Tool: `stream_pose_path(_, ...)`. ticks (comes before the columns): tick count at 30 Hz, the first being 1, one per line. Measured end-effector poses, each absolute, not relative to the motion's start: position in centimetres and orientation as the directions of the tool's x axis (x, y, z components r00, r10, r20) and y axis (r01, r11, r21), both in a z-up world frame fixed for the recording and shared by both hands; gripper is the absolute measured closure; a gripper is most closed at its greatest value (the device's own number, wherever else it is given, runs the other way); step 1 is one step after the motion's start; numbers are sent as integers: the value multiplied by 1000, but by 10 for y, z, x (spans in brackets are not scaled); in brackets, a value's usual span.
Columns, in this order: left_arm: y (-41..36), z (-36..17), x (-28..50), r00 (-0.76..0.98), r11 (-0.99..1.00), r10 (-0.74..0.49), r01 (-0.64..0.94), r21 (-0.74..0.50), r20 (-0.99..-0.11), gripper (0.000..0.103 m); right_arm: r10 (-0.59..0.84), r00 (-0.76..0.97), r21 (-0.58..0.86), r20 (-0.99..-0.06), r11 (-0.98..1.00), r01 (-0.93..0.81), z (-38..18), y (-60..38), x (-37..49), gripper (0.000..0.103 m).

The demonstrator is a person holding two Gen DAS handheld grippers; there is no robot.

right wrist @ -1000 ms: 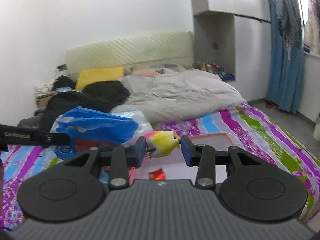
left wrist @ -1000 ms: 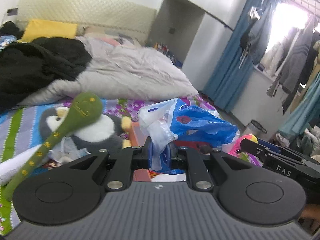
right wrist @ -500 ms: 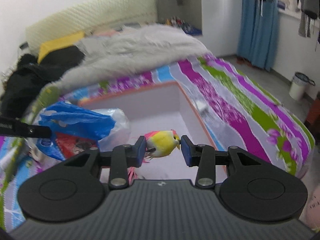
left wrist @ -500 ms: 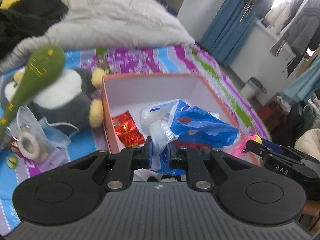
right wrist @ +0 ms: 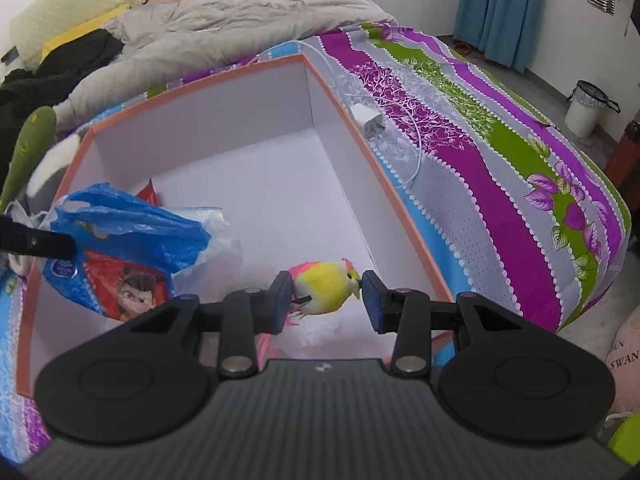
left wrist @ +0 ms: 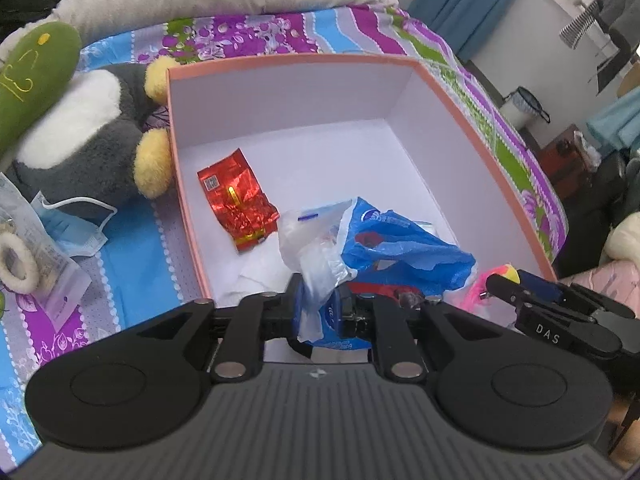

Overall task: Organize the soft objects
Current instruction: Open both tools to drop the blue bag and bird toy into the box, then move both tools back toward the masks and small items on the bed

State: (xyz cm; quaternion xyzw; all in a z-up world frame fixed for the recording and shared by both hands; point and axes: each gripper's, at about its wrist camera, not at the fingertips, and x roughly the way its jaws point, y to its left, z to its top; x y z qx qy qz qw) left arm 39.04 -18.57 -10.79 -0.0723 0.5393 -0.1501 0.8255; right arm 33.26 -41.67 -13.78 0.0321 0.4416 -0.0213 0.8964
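An orange-rimmed box (left wrist: pixel 476 128) with a white inside lies on the striped bedspread; a red foil packet (left wrist: pixel 236 200) rests on its floor. My left gripper (left wrist: pixel 320 308) is shut on a blue and white plastic bag (left wrist: pixel 384 240), held over the box's near part. The same bag (right wrist: pixel 120 236) shows at the left of the right wrist view. My right gripper (right wrist: pixel 326 294) is shut on a small yellow and pink toy bird (right wrist: pixel 324 286), above the box (right wrist: pixel 360 136) floor near its front right side. That gripper's tip (left wrist: pixel 504 282) appears at the right of the left wrist view.
A grey and white plush penguin (left wrist: pixel 84 136) and a green plush (left wrist: pixel 28 76) lie left of the box, with a blue face mask (left wrist: pixel 76 228) and a clear pouch (left wrist: pixel 36 264). A white charger with cable (right wrist: pixel 370 118) lies right of the box. A grey duvet (right wrist: pixel 224 20) covers the far bed.
Both grippers have tipped downward and sunk toward the box, each keeping its load. The views went from the room and bed to the open box below.
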Motion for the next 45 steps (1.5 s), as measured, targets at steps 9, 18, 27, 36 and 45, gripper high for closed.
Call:
stream_pose_path(9, -184, -93, 382, 412, 947, -315, 193, -256, -855, 64, 16, 631, 68, -776, 996, 59, -127, -413, 330, 45)
stream_pose_path(18, -174, -43, 353, 545, 948, -308, 246, -202, -780, 64, 64, 732, 104, -678, 995, 9, -83, -397, 312, 45)
stream_pose_path(27, -151, -1, 314, 648, 947, -315, 267, -181, -694, 64, 121, 821, 124, -558, 990, -62, -38, -376, 282, 45)
stream_pose_path(36, -122, 24, 268, 712, 948, -317, 259, -185, -627, 64, 193, 861, 132, -471, 980, -148, -14, -348, 248, 45)
stream_pose_path(45, -96, 34, 220, 758, 954, -300, 234, -187, -580, 64, 259, 870, 118, -420, 966, -231, -10, -313, 218, 45)
